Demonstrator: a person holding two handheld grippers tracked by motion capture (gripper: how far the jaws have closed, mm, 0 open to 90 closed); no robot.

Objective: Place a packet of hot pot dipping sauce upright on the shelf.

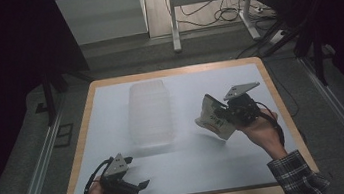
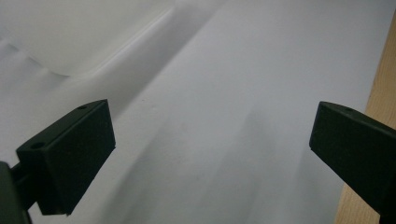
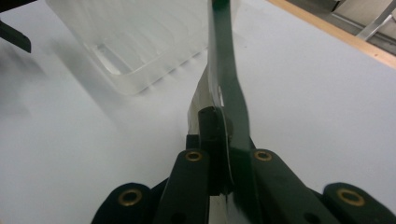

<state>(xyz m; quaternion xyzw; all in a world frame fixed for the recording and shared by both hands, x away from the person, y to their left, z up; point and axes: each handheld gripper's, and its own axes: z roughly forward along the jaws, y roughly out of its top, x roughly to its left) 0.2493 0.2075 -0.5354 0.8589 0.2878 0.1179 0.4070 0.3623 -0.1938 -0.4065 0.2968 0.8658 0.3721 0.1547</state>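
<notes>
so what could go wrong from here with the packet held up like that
1. The right gripper is shut on just one edge of the packet, which hangs tilted above the table; it could slip out or swing.
2. The clear tray is hard to see against the white surface, so the packet could be misjudged and catch its rim or land beside it.
3. The tray looks light and nothing holds it: the left gripper sits open near the table's front edge, so a knock could shift the tray.

1. Wooden-edged table (image 1: 81,139), top covered by a white sheet (image 1: 199,164).
2. Clear plastic tray (image 1: 150,112) lying directly on the sheet, left of centre, long side running away from the near edge.
3. Standing on grey floor (image 1: 12,163), metal rails alongside.
</notes>
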